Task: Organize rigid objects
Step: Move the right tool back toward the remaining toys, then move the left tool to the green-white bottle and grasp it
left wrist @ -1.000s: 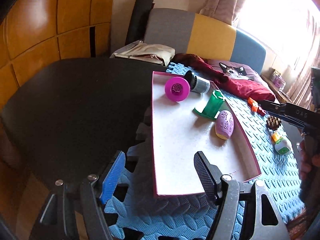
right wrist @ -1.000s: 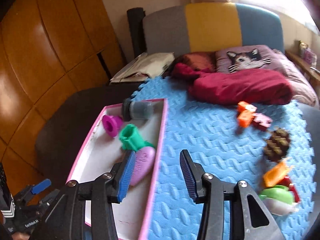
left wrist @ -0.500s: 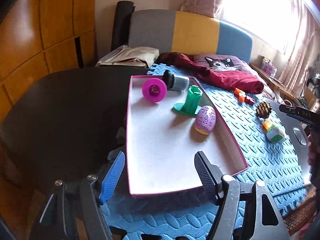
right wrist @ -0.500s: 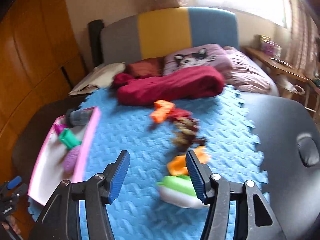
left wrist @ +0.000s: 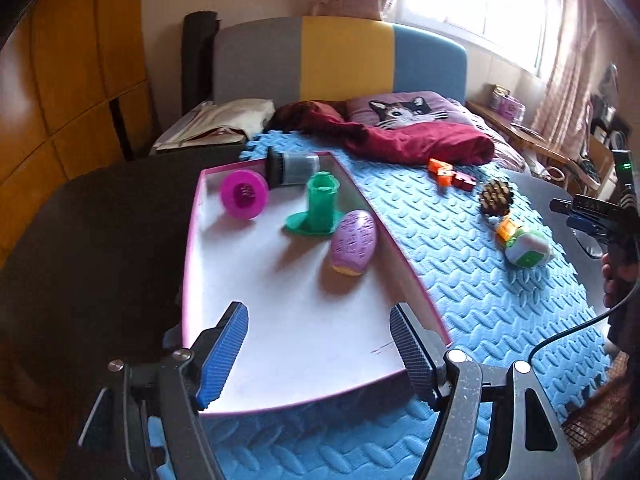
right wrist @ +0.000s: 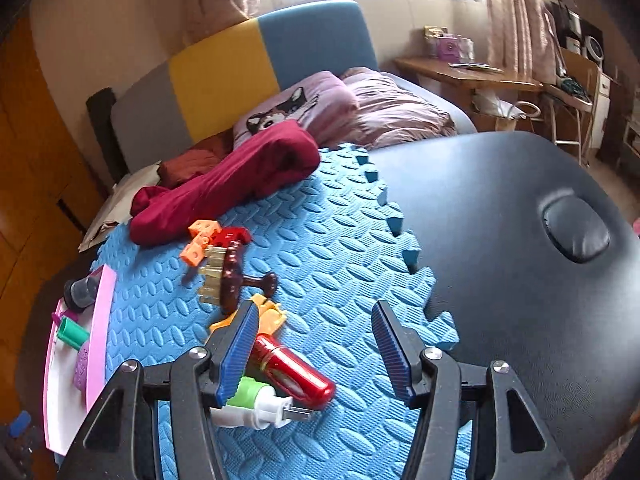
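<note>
A pink-rimmed white tray (left wrist: pixel 280 328) lies on the blue foam mat (left wrist: pixel 460 264). In it are a magenta disc (left wrist: pixel 244 195), a grey cylinder (left wrist: pixel 294 168), a green cup-shaped piece (left wrist: pixel 320 210) and a purple egg-shaped piece (left wrist: pixel 354 242). My left gripper (left wrist: pixel 320 356) is open and empty over the tray's near end. My right gripper (right wrist: pixel 314 354) is open and empty over a red metallic cylinder (right wrist: pixel 296 376) and a white-green plug (right wrist: pixel 256 404). An orange piece (right wrist: pixel 268 314), a brown spiked stamp (right wrist: pixel 232 280) and orange and red blocks (right wrist: pixel 214 236) lie beyond.
A dark red cloth (right wrist: pixel 232 184) and a cat pillow (right wrist: pixel 304 108) lie at the mat's far end. A black padded table (right wrist: pixel 520 260) extends right of the mat. The tray also shows at the left edge of the right wrist view (right wrist: pixel 98 332). Wooden panels (left wrist: pixel 60 80) stand left.
My right gripper swung right, from beside the tray to over the loose toys on the mat. My left gripper's view shifted and now faces the tray straight on. Both stayed open.
</note>
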A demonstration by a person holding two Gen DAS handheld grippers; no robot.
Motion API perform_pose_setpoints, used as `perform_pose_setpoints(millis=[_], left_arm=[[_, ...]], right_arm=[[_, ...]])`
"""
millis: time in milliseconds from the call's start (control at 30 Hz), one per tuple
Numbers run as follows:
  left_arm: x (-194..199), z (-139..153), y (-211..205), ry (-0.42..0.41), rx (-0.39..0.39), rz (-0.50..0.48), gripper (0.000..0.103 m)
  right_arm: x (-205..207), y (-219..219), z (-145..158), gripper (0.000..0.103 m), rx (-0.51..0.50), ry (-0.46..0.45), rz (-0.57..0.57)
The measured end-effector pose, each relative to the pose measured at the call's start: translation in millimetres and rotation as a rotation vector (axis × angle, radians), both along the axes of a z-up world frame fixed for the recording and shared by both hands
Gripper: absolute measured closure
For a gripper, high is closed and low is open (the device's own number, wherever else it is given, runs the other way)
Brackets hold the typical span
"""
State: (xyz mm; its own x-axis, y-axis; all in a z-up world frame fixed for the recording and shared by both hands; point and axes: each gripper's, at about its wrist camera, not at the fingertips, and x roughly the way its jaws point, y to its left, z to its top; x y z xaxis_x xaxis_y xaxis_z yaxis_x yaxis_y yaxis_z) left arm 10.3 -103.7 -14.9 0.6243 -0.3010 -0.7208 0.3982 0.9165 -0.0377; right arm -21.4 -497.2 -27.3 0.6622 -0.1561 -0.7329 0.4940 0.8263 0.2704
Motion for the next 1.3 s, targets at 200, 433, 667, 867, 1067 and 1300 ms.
perform_pose_setpoints(millis=[200, 433, 667, 867, 1067, 1300], left_arm=[[10, 4, -30, 0.019, -0.02, -0.057, 0.029], [18, 6, -76, 0.041, -0.043, -0.16, 0.029], [24, 2, -142, 0.023, -0.009, -0.323, 0.02], [15, 4, -202, -0.057, 0.043, -0.561, 0.019], [9, -12, -251, -0.078, 0.112, -0.736, 0.019], [6, -34, -289, -0.073, 0.17, -0.826, 0.027]], right_arm=[[-11, -20, -7, 0.044, 0.055, 0.016, -0.101], [-17, -35, -17, 0.044, 0.144, 0.03, -0.154], [-14, -30, -13, 0.044, 0.139, 0.016, -0.129], [-17, -34, -12, 0.044, 0.156, -0.006, -0.139], [-18, -39, -15, 0.044, 0.197, -0.015, -0.141], [-17, -43, -21, 0.044, 0.232, -0.002, -0.145]])
